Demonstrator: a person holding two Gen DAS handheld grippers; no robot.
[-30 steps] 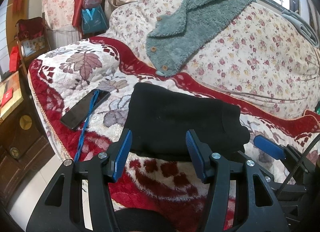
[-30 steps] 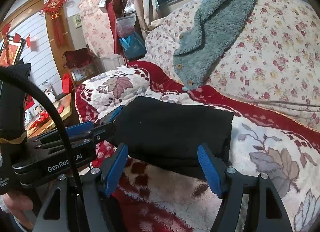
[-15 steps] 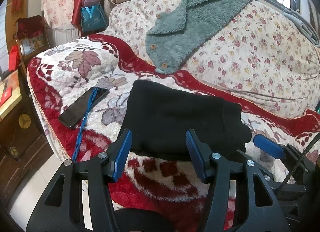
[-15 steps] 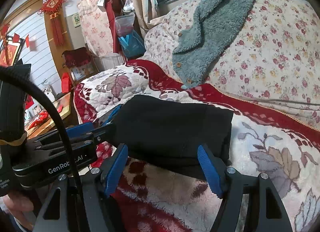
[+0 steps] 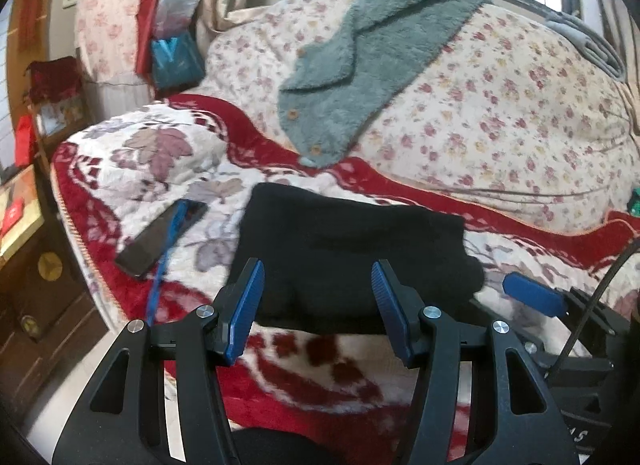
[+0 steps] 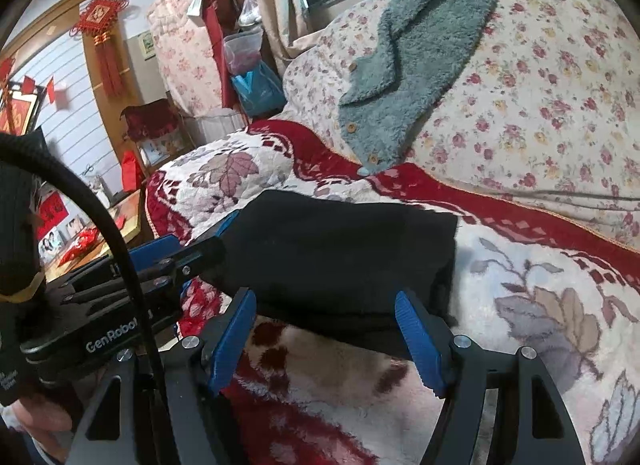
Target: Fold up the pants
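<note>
The black pants [image 5: 344,253] lie folded into a compact rectangle on the red and white leaf-patterned blanket [image 5: 160,153]; they also show in the right wrist view [image 6: 336,253]. My left gripper [image 5: 316,305] is open and empty, just in front of the near edge of the pants. My right gripper [image 6: 324,329] is open and empty, also at the near edge. The left gripper shows at the left of the right wrist view [image 6: 172,261], its tip against the left side of the pants. The right gripper's blue finger [image 5: 532,299] shows at the right of the left wrist view.
A black phone [image 5: 160,239] with a blue cord lies on the blanket left of the pants. A teal fleece garment [image 5: 360,65] drapes over the floral bedding [image 5: 500,117] behind. A wooden cabinet [image 5: 36,285] stands at the bed's left edge.
Both grippers have drawn back and dropped slightly from the folded pants. The pants lie still and both grippers stay open.
</note>
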